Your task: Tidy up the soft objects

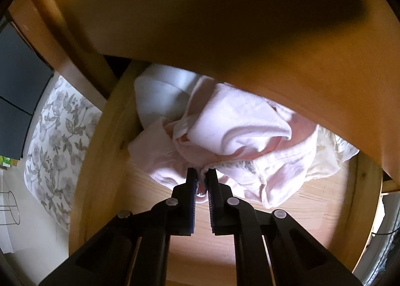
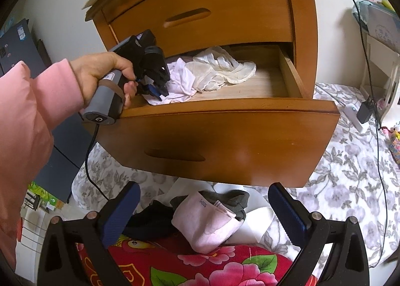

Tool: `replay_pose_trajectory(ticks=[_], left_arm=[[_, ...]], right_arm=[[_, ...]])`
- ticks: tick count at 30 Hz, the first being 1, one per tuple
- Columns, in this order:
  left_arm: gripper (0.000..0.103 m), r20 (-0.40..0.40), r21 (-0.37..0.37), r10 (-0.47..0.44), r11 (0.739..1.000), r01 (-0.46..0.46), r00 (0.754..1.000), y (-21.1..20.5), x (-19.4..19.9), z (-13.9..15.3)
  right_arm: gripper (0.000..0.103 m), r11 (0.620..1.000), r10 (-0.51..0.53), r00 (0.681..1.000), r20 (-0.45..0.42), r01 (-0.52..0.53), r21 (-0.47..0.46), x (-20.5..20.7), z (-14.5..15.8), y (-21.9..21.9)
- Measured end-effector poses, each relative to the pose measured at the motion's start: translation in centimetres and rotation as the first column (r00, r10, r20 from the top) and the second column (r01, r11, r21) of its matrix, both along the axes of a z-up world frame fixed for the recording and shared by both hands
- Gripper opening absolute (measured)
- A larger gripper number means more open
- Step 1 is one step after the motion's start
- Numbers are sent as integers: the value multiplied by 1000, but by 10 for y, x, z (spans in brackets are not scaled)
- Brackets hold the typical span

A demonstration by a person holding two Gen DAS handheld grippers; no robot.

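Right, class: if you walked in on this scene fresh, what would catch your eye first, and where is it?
First, the open drawer of the wooden nightstand, with pale clothes heaped inside. Next, the left gripper reaching down into it, its jaws pinched on a fold of pinkish white cloth. Below the drawer, the right gripper hangs open over a pink sock on a red floral cover.

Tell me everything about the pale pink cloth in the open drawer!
The pale pink cloth is soft, thin and crumpled into a heap on the light wooden floor of the open drawer. A cream cloth lies against it. The left gripper points down into the drawer and pinches its near edge.
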State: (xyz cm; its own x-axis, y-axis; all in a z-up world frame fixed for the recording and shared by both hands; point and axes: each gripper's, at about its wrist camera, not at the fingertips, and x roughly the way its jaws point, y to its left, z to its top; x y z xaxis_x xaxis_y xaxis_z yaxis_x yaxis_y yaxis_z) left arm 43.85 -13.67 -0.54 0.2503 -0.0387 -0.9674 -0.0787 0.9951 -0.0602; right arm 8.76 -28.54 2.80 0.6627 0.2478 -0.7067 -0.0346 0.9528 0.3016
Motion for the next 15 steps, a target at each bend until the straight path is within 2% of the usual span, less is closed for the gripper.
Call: replay_pose_trajectory(ticks=[5, 10, 15], left_arm=[[7, 58, 50, -27, 998, 24, 998, -2, -9, 16], [6, 123, 35, -25, 999, 21, 992, 7, -20, 36], [5, 200, -31, -21, 999, 27, 980, 21, -41, 52]], right_arm=[[103, 1000, -4, 1000, 5, 4, -3, -3, 4, 0], [103, 1000, -5, 1000, 9, 5, -10, -6, 9, 3], [103, 1000, -10, 1000, 19, 11, -15, -10, 15, 5]])
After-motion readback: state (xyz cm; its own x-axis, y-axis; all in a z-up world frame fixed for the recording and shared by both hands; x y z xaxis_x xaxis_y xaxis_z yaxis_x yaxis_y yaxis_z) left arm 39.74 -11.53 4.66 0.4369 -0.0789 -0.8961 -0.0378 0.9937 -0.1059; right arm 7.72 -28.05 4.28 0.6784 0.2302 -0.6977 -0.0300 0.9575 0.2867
